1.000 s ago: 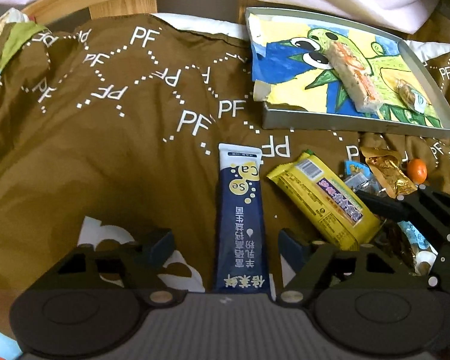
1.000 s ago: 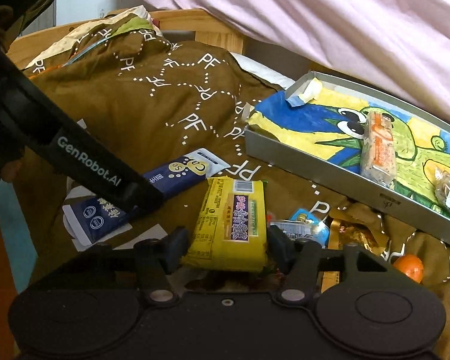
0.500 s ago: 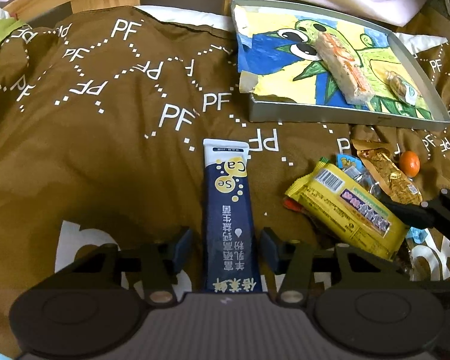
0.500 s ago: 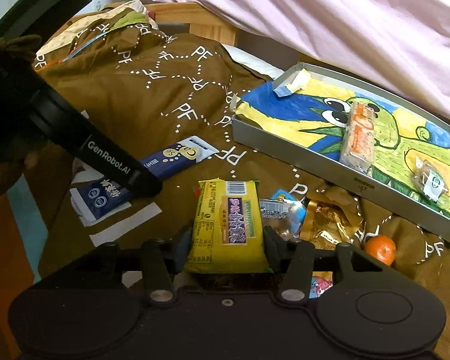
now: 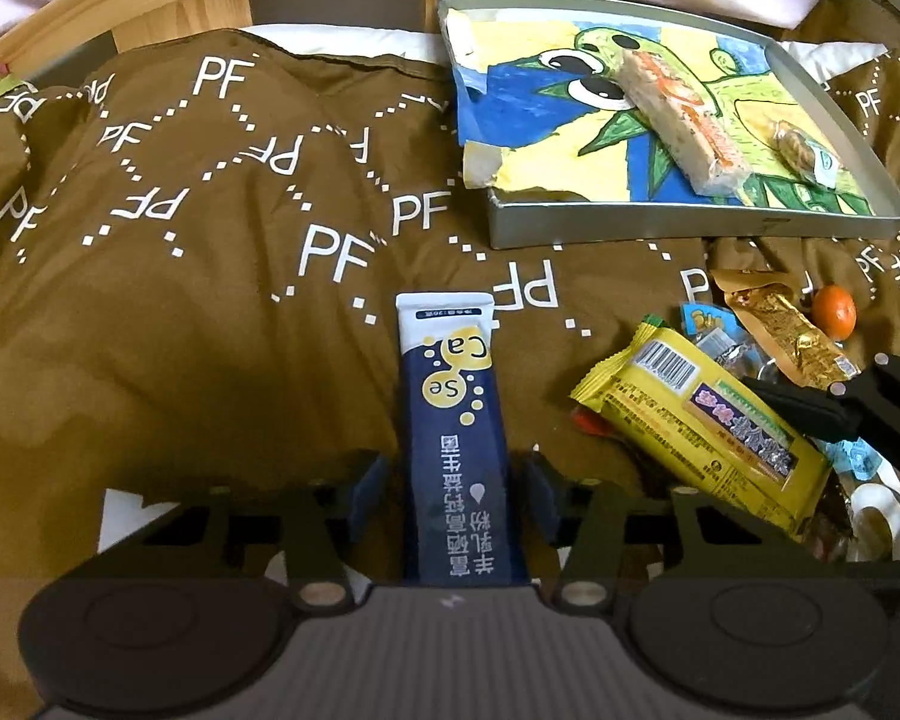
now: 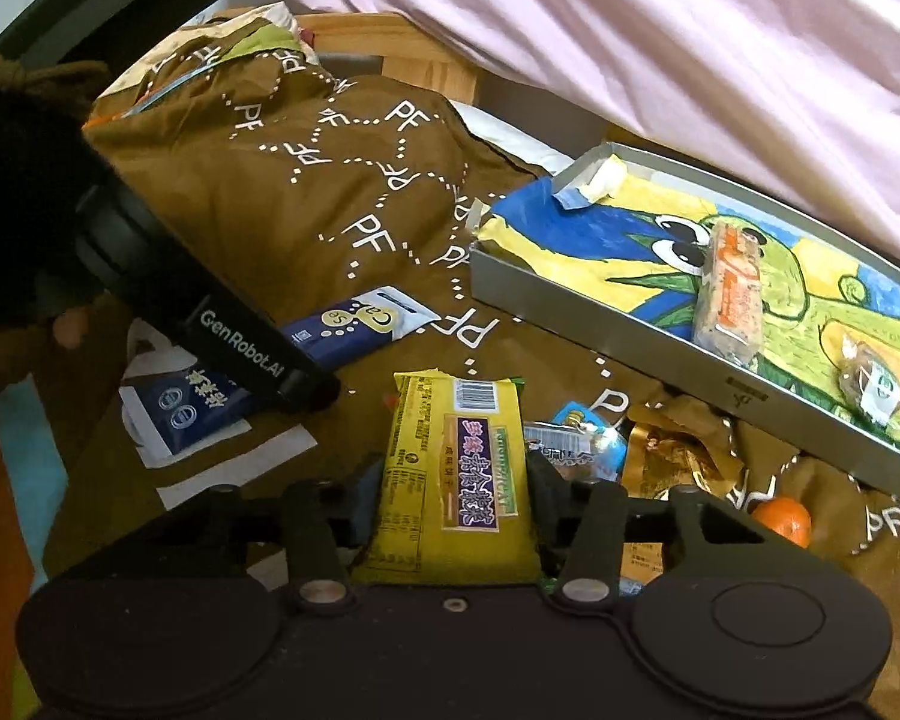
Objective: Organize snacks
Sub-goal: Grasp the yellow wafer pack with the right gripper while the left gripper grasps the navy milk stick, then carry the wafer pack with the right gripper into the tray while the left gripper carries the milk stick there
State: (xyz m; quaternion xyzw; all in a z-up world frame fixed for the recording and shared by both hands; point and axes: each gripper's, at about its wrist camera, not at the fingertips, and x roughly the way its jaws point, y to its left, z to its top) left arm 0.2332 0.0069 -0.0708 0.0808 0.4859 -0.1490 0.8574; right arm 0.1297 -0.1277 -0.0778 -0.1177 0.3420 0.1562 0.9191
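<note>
The navy sachet [image 5: 459, 438] is straddled by the left claw [image 5: 456, 495], whose pads stand just beside its edges with slight gaps, so no grip is made. The yellow snack packet [image 6: 453, 474] is clamped between the pads of the right claw [image 6: 450, 504]. Both packs are seen on the brown bedspread [image 5: 180, 276]; beyond them a metal tray [image 5: 690, 222] is loaded with a wrapped bar [image 5: 684, 126]

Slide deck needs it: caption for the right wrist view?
Right gripper closing on a yellow snack pack beside the metal tray.
</note>
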